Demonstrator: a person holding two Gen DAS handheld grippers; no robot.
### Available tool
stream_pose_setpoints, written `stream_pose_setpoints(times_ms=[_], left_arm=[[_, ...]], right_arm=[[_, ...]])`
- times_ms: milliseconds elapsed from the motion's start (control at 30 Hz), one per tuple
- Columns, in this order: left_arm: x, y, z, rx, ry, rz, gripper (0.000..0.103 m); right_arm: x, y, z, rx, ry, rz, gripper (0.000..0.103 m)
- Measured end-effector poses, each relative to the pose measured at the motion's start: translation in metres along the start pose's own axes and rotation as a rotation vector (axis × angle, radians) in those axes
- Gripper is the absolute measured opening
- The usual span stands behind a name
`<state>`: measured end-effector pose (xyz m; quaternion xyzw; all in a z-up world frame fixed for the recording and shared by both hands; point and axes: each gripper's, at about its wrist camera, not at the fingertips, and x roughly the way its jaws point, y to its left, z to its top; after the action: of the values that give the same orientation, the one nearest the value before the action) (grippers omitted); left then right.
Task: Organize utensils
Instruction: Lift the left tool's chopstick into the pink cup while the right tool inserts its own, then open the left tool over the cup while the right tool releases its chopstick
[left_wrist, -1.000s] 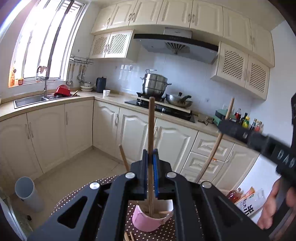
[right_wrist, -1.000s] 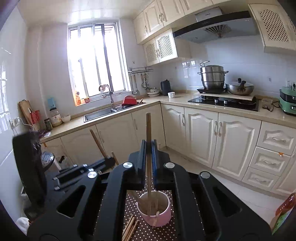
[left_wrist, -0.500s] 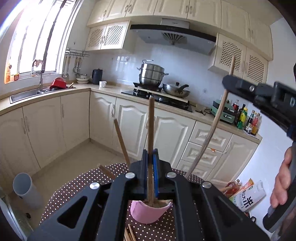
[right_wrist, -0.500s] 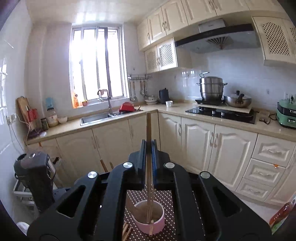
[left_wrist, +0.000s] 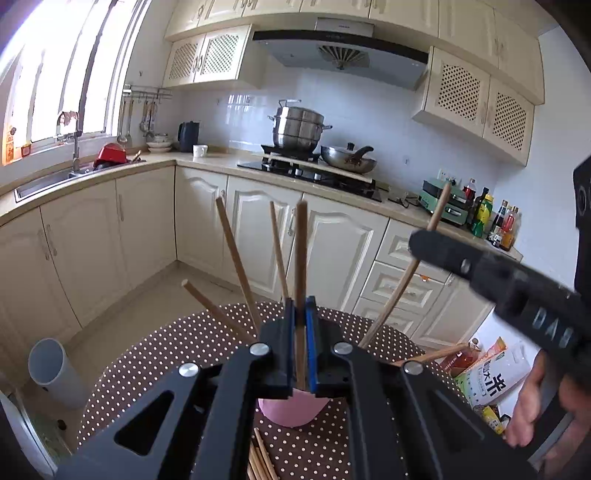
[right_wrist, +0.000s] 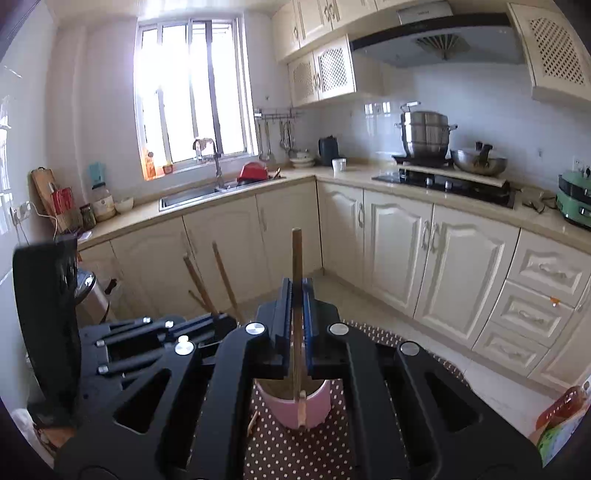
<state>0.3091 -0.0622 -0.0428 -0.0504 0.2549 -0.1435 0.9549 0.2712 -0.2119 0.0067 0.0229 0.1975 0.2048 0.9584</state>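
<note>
- Chopsticks: the job is getting them upright into the pink cup on the dotted counter.
- Left wrist view: left hand-held gripper is clamped on one upright chopstick right above the cup; whether its lower end is in the cup is hidden by the gripper.
- Several sticks lean out behind the gripper, apparently standing in the cup; their bases are hidden.
- Right hand-held gripper shows at the right, pinching a tilted chopstick.
- A few loose chopsticks lie on the counter near the cup.
- Right wrist view: right hand-held gripper is clenched on a vertical chopstick; its lower end sits against the cup's near rim, seemingly just inside.
- Left hand-held gripper is just beside, with two sticks leaning behind it.
- Progress, judged: partway. Some placed, two in hand, loose ones left to collect.
</note>
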Motion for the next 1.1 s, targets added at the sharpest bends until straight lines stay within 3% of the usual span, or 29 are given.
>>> stream_pose_setpoints(times_ms=[67, 133, 200, 533, 567, 600, 633, 700, 867, 1100], left_arm=[[0.0, 0.0, -0.001, 0.003, 0.005, 0.002, 0.01], [-0.003, 0.0, -0.002, 0.0, 0.003, 0.006, 0.031], [-0.006, 0.0, -0.003, -0.006, -0.007, 0.003, 0.038], [-0.041, -0.002, -0.007, 0.001, -0.058, 0.045, 0.059], [-0.044, -0.001, -0.008, 0.002, -0.062, 0.047, 0.06], [-0.049, -0.001, -0.009, 0.003, -0.067, 0.051, 0.06], [-0.055, -0.001, -0.01, 0.007, -0.077, 0.065, 0.06], [-0.067, -0.002, -0.013, 0.019, -0.093, 0.08, 0.061], [-0.095, -0.002, -0.02, 0.036, -0.139, 0.12, 0.067], [-0.127, 0.005, -0.036, 0.041, -0.182, 0.167, 0.072]], right_arm=[[0.0, 0.001, -0.006, 0.001, 0.007, -0.002, 0.006], [0.0, 0.001, -0.009, 0.008, 0.016, -0.001, 0.006], [0.0, 0.003, -0.013, 0.009, 0.018, -0.011, 0.006], [-0.015, 0.012, -0.021, 0.003, 0.006, -0.023, 0.009], [-0.019, 0.014, -0.022, 0.002, -0.001, -0.023, 0.011], [-0.022, 0.014, -0.022, 0.006, -0.008, -0.024, 0.021], [-0.026, 0.014, -0.022, 0.011, -0.017, -0.028, 0.039], [-0.038, 0.016, -0.025, 0.02, -0.059, -0.037, 0.059], [-0.059, 0.023, -0.031, 0.011, -0.096, -0.077, 0.06], [-0.086, 0.039, -0.047, -0.014, -0.166, -0.134, 0.069]])
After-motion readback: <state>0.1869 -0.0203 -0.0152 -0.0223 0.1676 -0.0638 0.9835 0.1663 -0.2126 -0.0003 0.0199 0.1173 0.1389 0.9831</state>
